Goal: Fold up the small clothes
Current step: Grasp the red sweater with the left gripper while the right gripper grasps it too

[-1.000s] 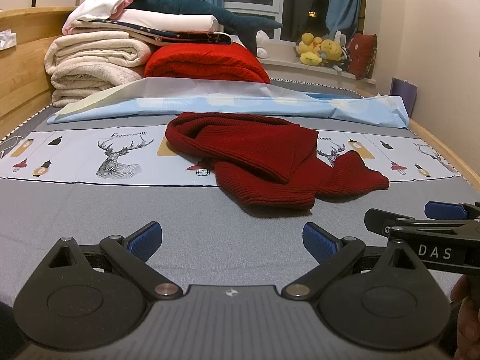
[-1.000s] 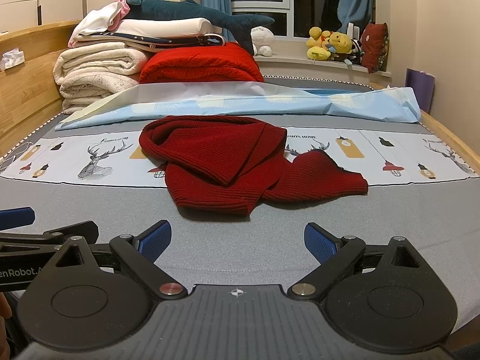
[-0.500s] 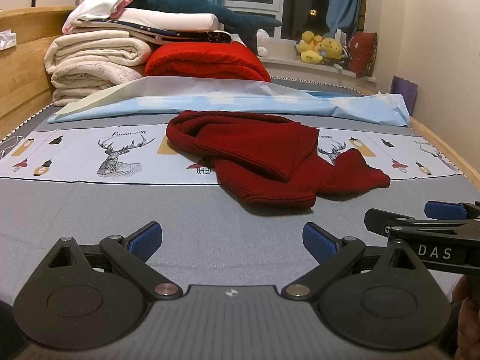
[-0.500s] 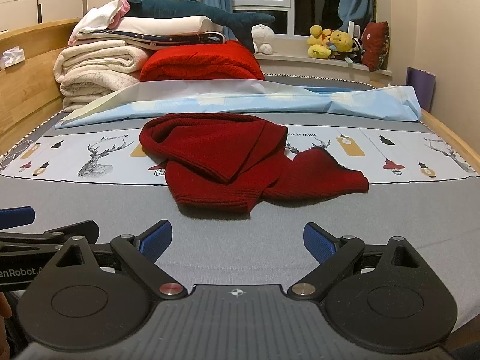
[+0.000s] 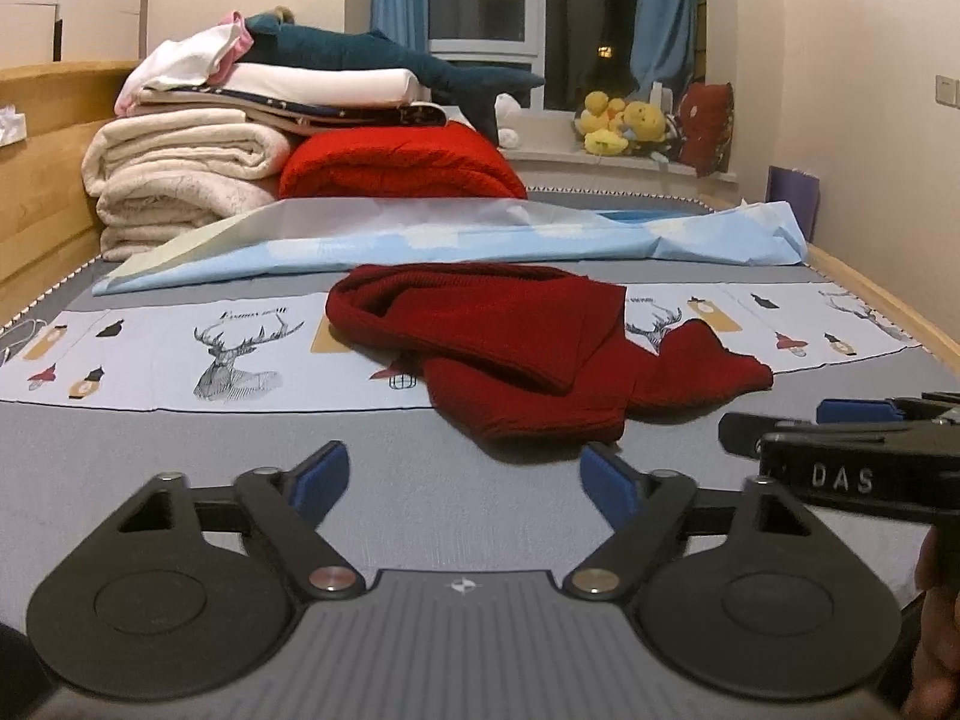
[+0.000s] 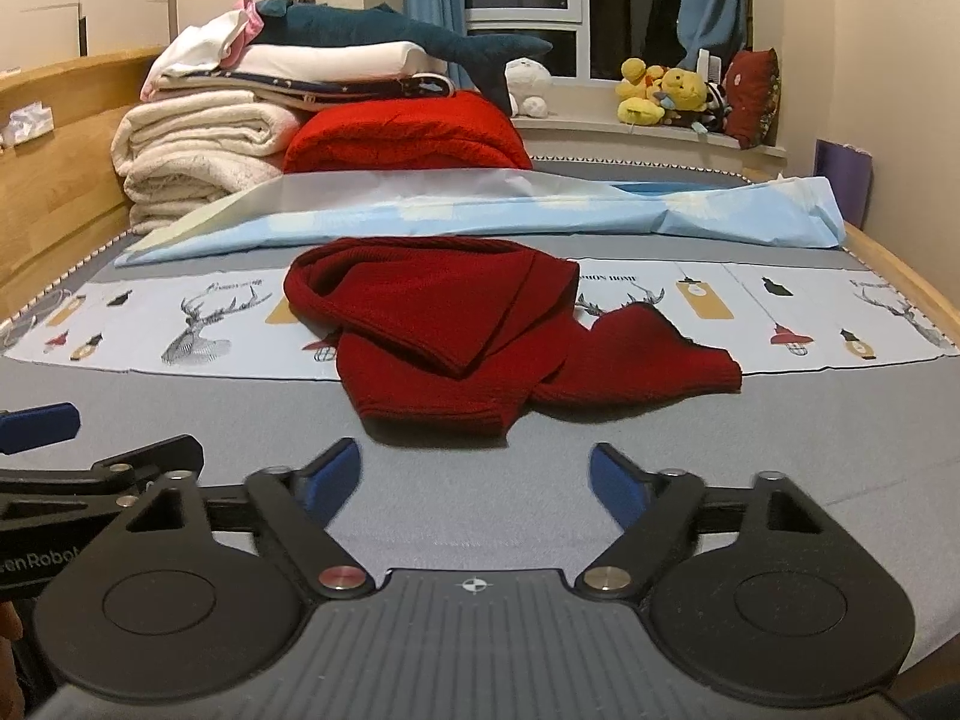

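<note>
One red sweater (image 5: 528, 348), two empty tongs (image 5: 462, 480) closing

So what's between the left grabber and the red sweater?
Only bare grey bedsheet. The left wrist view shows nothing between the left gripper, whose fingers are closing on nothing, and the red sweater.

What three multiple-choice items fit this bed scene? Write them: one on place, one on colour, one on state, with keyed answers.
1. The sweater lies
A. on the bed
B. on the windowsill
C. on the towel stack

2. The sweater is
A. blue
B. dark red
C. white

3. The sweater is
A. neatly folded
B. hanging
C. crumpled, unfolded

Answers:
1 A, it rests on the grey bed cover ahead of both grippers.
2 B, its knit is dark red in both views.
3 C, it lies bunched with one flap turned over.
</note>
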`<state>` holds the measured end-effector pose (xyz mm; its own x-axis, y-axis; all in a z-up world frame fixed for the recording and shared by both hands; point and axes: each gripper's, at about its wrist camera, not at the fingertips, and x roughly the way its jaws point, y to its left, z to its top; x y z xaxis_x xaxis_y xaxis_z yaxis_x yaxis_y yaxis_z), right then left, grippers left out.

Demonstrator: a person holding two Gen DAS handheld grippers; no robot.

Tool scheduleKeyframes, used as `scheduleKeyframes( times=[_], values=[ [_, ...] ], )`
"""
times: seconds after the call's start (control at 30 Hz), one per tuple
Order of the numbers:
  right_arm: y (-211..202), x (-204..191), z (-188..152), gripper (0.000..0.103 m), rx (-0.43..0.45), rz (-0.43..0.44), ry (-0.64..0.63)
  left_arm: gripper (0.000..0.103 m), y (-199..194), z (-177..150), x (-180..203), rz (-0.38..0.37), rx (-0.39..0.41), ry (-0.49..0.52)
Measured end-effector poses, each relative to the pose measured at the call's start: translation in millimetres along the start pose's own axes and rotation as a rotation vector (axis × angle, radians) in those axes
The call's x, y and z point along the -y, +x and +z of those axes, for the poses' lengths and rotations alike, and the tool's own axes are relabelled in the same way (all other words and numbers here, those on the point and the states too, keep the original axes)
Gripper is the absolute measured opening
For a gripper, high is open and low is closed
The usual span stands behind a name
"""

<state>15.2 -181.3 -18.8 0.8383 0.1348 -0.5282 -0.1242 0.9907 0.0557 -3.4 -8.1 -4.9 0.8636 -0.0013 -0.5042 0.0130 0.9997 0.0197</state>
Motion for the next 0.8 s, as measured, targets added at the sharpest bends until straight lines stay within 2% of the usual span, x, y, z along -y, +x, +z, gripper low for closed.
scheduleKeyframes(
  times=[0.07, 0.13, 0.23, 0.3, 0.37, 0.4, 0.5, 0.57, 0.73, 0.8],
  values=[
    [-1, 2, 2, 0.068, 0.014, -0.002, 0.013, 0.076, 0, 2, -1, -0.009, 0.003, -0.001],
    [-2, 6, 5, 0.061, 0.030, 0.000, 0.026, 0.064, 0, 3, -2, -0.017, 0.006, 0.004],
    [-2, 16, 12, 0.051, 0.043, 0.006, 0.063, 0.044, 2, 5, -5, -0.031, -0.011, 0.013],
    [2, 29, 20, 0.041, 0.032, 0.032, 0.111, 0.024, 8, 7, -8, -0.050, -0.044, 0.008],
    [10, 43, 33, 0.030, 0.010, 0.052, 0.140, 0.018, 16, 13, -14, -0.074, -0.073, -0.004],
    [14, 48, 41, 0.029, 0.011, 0.057, 0.138, 0.015, 21, 18, -16, -0.090, -0.083, -0.004],
    [36, 64, 66, 0.029, 0.006, 0.069, 0.114, 0.015, 41, 39, -22, -0.120, -0.088, 0.017],
    [58, 72, 81, 0.029, -0.027, 0.090, 0.114, 0.015, 64, 57, -24, -0.141, -0.099, 0.026],
    [138, 87, 89, 0.032, -0.220, 0.168, 0.223, 0.015, 143, 92, -33, -0.217, -0.145, -0.015],
    [170, 90, 79, 0.043, -0.295, 0.202, 0.285, 0.015, 180, 98, -37, -0.258, -0.191, -0.074]
  ],
)
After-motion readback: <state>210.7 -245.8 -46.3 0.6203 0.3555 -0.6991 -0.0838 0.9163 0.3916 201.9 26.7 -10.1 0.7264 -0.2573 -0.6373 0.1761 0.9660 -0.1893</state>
